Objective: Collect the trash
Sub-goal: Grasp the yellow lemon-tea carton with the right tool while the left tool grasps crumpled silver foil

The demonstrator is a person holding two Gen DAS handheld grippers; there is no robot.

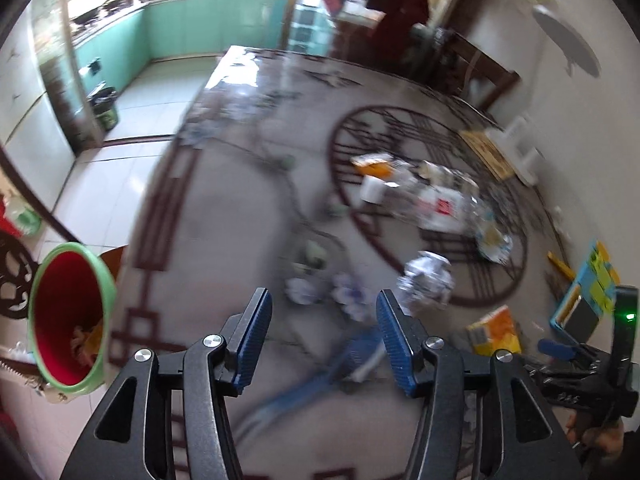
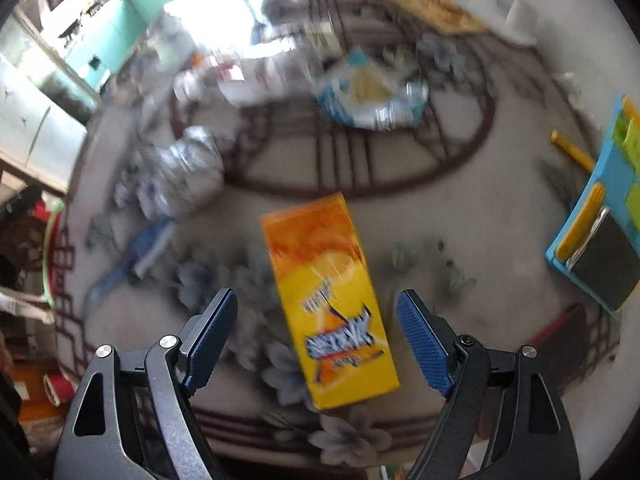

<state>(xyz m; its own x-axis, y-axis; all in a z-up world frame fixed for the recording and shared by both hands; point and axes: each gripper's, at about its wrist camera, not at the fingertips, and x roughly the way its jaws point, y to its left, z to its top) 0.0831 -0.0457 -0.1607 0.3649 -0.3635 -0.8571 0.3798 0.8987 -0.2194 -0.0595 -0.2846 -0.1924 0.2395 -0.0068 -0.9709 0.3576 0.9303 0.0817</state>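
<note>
Orange-yellow carton: flat on table, long axis running approx 11-to-5 o'clock, orange swirl at far end, yellow w/ blue-white logo at near end; lettering too blurred to read. Sits between fingers of right gripper, not touching either pad. Same carton in left view at approx 4 o'clock, small, edges soft w/ motion blur.

Right gripper: spread wide, holding nothing, blue ribbed pads either side of carton, pointed down at table from above. In left view only its dark body w/ green light at 4 o'clock edge; gripper itself partly hidden.

Left gripper: also released, nothing between pads, tilted fwd over table, near edge.

Crumpled foil ball at approx 10 o'clock from carton, near; also in left view just beyond right pad. Blue pen-like item at 9 o'clock, lying flat; blurred.

Blue-white crinkled wrapper at 12 o'clock, inside dark circular pattern on tablecloth. More trash behind: white cup, plastic wrappers w/ red mark.

Blue tray w/ yellow & green pieces at 3 o'clock, well apart. Yellow pencil beside it.

Green-rimmed bin, red inside, at 9 o'clock in left view, off table edge, some scraps at bottom.
</note>
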